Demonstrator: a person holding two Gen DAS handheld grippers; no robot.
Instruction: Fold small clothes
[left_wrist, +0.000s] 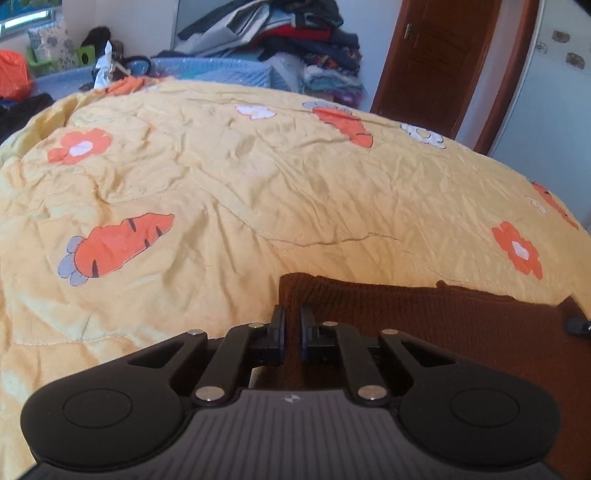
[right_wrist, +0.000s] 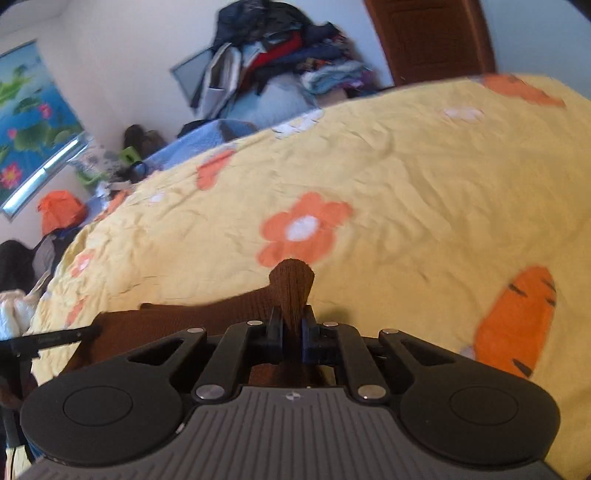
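One brown ribbed-knit garment (left_wrist: 424, 332) lay at the near edge of a yellow quilt (left_wrist: 258, 184), a crinkled cotton cover printed with orange carrots and orange and white flowers. The knit was soft and thick, with fine vertical ribs, and its upper hem ran fairly straight across the quilt.

The left gripper (left_wrist: 291, 321) had its two black fingers drawn nearly together, pinching a corner of the garment's hem between them. The right gripper (right_wrist: 291, 321) was likewise closed tight on the knit, a rounded tuft of ribbed fabric (right_wrist: 291, 284) standing up beyond its tips.

Beyond the garment the quilt stretched wide and bare to its far edge. Past that edge sat a blue quilted cover (left_wrist: 221, 72), one tall heap of piled clothes (left_wrist: 295, 33) against the wall, and one brown wooden door (left_wrist: 436, 62) to the heap's right.
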